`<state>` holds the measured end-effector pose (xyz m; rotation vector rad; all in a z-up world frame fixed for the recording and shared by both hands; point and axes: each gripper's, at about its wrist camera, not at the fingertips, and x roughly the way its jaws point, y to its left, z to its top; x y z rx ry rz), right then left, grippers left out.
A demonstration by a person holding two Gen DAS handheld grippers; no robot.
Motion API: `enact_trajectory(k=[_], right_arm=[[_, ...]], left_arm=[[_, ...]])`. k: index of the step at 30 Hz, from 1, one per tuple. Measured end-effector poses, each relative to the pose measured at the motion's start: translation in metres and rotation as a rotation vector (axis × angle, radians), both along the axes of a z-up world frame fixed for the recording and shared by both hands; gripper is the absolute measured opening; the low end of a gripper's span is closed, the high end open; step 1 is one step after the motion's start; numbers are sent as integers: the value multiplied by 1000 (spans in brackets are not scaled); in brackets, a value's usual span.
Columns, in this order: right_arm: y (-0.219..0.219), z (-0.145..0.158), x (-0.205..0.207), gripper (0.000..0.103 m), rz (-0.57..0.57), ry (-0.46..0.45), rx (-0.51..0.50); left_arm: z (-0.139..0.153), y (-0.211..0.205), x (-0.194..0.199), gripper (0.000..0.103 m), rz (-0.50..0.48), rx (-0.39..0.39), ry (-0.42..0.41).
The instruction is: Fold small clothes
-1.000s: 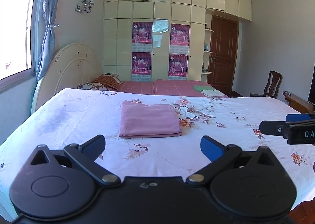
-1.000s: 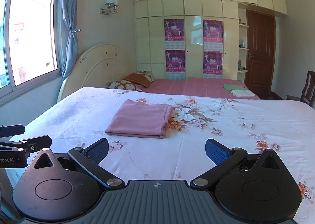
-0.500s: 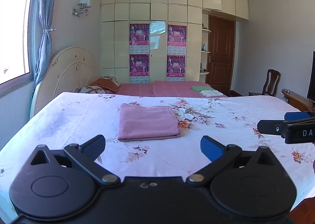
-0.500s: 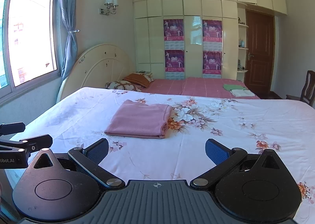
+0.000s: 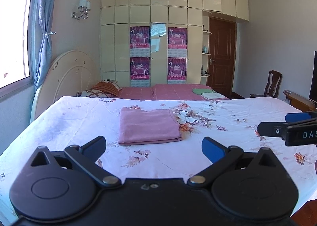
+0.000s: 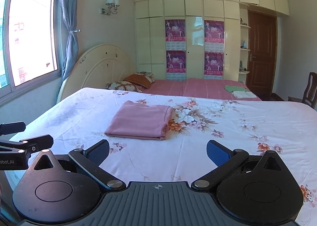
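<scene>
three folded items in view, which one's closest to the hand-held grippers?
The pink folded garment on the floral sheet, just ahead of both open grippers. The green and white folded pieces lie together far back on the pink bed.

The right tongs are cut off by the frame edge; poster print is unreadable.

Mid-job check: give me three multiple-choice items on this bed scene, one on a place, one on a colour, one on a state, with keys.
1. Where does the folded garment lie?
A. on the floral sheet
B. on the chair
C. on the floor

2. Its colour?
A. green
B. pink
C. white

3. How are the left gripper and right gripper?
A. both shut on cloth
B. one open, one shut
C. both open, empty

Answers: 1 A, it rests flat on the sheet; 2 B, pink in both views; 3 C, fingers spread, nothing between them.
</scene>
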<state>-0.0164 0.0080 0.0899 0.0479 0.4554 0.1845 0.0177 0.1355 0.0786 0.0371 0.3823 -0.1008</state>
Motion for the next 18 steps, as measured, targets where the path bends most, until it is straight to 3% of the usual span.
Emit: enact_trajectory(k=[18], right_arm=[[4, 0, 4, 103, 24, -9, -1]], left_arm=[[4, 2, 1, 102, -8, 18, -6]])
